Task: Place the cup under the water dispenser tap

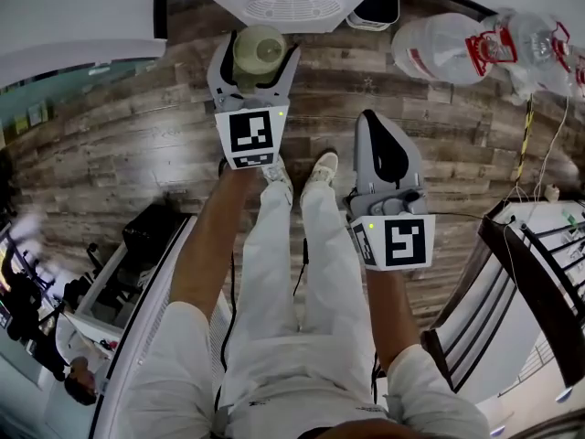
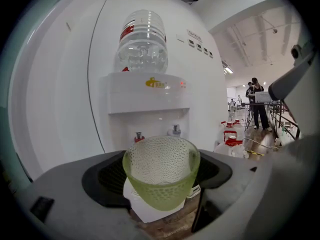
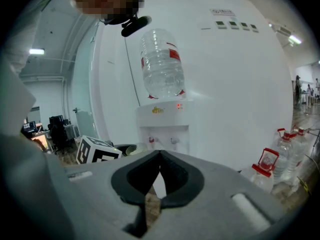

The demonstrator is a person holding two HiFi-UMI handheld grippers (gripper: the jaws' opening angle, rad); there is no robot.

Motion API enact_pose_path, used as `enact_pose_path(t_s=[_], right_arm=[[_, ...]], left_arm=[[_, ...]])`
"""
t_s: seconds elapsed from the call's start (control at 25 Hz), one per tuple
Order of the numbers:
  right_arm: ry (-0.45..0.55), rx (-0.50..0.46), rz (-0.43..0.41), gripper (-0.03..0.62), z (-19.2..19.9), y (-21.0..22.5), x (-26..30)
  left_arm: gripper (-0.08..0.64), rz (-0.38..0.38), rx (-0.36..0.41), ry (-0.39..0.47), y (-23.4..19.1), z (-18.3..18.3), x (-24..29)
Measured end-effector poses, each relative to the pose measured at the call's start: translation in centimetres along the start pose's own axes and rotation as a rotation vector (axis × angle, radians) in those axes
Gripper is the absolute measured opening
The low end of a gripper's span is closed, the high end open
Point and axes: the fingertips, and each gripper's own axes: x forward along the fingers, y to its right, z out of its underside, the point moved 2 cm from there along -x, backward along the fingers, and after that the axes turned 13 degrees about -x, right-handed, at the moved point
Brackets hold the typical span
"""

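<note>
1. Cup (image 2: 161, 171): the green, dimpled glass sits between the jaws of the left gripper (image 1: 257, 62). The jaws stand wide but clamp on its sides, and it is carried in the air, mouth up and apparently empty. I judge it is kept upright so that it can go down on its base without being turned.
2. It is held out in front of the person, short of the water dispenser (image 2: 150, 99) and not yet beneath either spout.
3. The right gripper (image 1: 375, 126) hangs lower and nearer the person, to their right. Its jaws are closed together on nothing. It looks parked clear of the approach, since one gripper is enough for this job.
4. The dispenser stands at the far edge of the wooden floor (image 1: 137, 144), against the white wall. Its recess faces the cup squarely.
5. Inside the recess a red tap (image 2: 139, 136) sits on the left and a grey tap (image 2: 176, 130) on the right. From the left gripper view the cup lines up between them, so a choice of spout remains.
6. A clear bottle (image 2: 142, 41) is upended on top, feeding the taps.
7. Spare bottles (image 1: 448, 48) lie on the floor to the dispenser's right, near but outside the cup's likely path.
</note>
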Motion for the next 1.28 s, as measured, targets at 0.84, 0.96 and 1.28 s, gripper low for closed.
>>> enact_pose_path(t_s=[0.84,0.96,1.28], right_arm=[[-0.033,-0.012,-0.03,-0.002,3.2,-0.6,4.8],[-0.04,-0.009,-0.029,-0.002,3.7,-0.5,5.3],[-0.047,-0.007,-0.038,-0.002,4.5,-0.3,6.7]], left_arm=[[0.385,-0.002,0.07,-0.054,-5.2,7.3,8.9],[0.385,-0.009,0.057,-0.065,-5.8,8.4,10.1],[0.387,-0.021,0.053,-0.081,-6.4,10.1,12.8]])
